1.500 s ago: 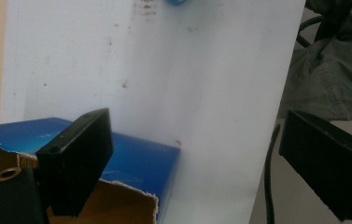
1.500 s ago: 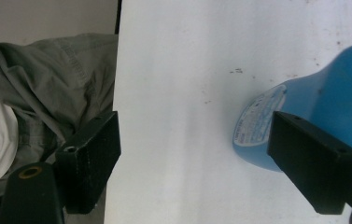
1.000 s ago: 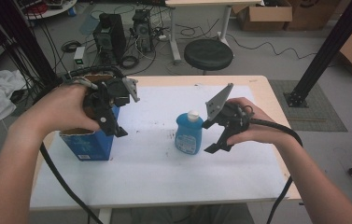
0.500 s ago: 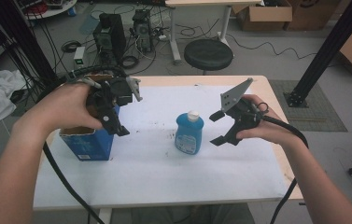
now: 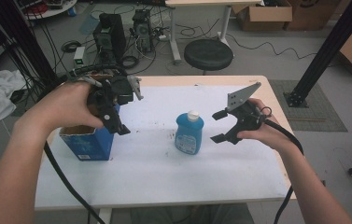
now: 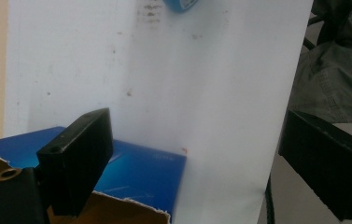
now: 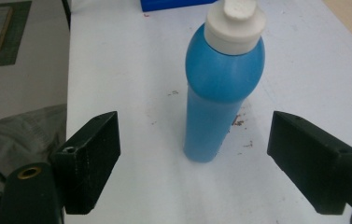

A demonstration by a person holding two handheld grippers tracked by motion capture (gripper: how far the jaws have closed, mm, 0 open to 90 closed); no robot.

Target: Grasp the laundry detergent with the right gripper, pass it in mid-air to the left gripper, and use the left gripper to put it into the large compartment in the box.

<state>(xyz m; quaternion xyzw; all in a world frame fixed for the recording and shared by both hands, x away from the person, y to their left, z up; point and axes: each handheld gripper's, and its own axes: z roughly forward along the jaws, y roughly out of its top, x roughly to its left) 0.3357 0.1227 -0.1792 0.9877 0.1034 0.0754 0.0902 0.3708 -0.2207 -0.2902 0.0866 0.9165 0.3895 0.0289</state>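
The right gripper [image 5: 216, 126] is backing off from the bottle [image 5: 189, 134], jaws spread and empty; the bottle is standing upright ahead of its fingers. The left gripper [image 5: 116, 122], also released, is hovering over the box [image 5: 86, 143]. Looks like a regrasp is coming.

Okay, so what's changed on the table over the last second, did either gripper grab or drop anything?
The right gripper drew back from the blue bottle toward the table's right edge, jaws open and now apart from it; it holds nothing. The left gripper shifted only slightly above the blue box, jaws open. Bottle and box stayed where they were, the bottle upright.
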